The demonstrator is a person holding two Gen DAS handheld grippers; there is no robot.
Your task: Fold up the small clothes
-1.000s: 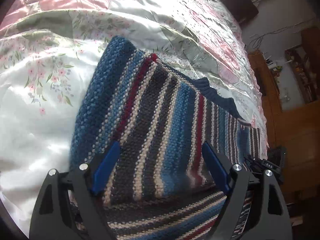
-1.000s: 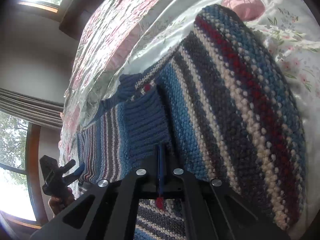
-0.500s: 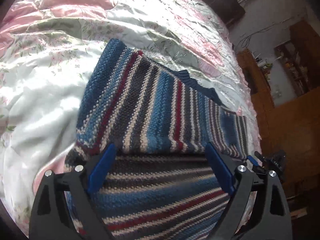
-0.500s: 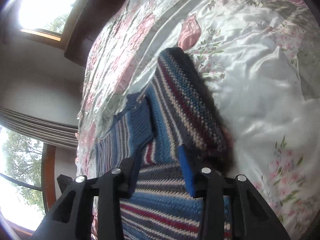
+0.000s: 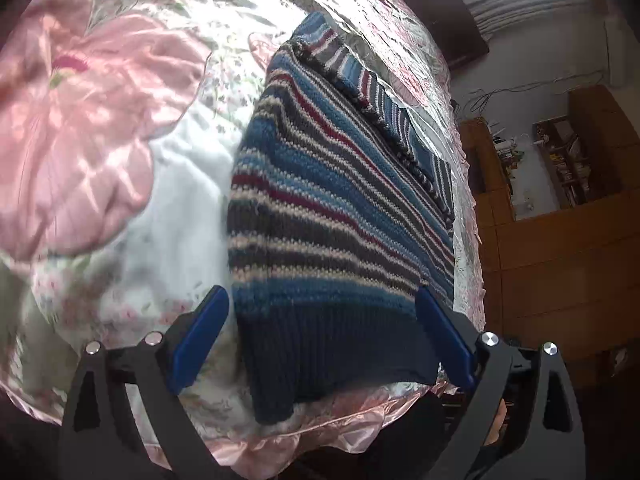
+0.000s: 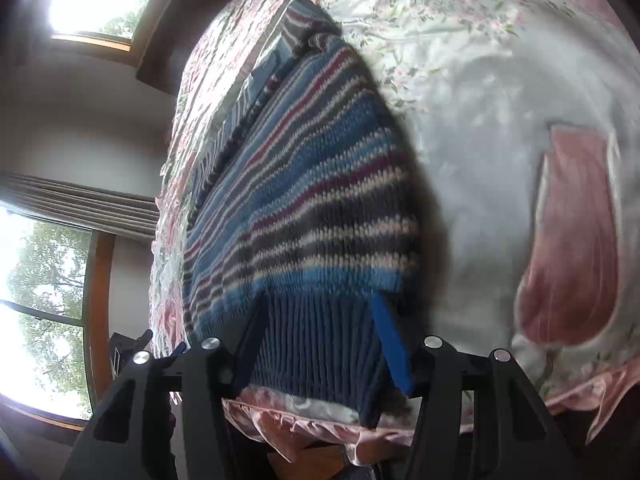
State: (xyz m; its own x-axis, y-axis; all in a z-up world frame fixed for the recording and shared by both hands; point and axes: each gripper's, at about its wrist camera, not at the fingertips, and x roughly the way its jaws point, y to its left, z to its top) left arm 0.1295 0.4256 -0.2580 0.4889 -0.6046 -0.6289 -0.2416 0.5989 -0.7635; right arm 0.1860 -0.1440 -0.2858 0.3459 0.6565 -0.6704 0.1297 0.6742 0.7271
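A small knitted sweater (image 5: 332, 208) with blue, grey, cream and red stripes lies folded on the floral bedspread (image 5: 100, 128), its dark ribbed hem (image 5: 336, 344) near the bed's front edge. In the right wrist view the same sweater (image 6: 304, 200) stretches away from me, with the hem (image 6: 316, 344) closest. My left gripper (image 5: 320, 340) hangs open above the hem, one blue pad on each side of it. My right gripper (image 6: 324, 344) is open too, over the hem's right part. Neither holds any cloth.
The pink satin frill of the bedspread (image 5: 360, 432) hangs over the near edge. Wooden shelves and cabinets (image 5: 560, 184) stand to the right of the bed. Windows (image 6: 44, 288) and a curtain are on the left in the right wrist view. A hand (image 5: 496, 420) shows by the left gripper.
Both grippers have pulled back toward the bed's front edge, away from the sweater. The right gripper, shut a second ago, has opened. The sweater now lies folded with its dark hem nearest.
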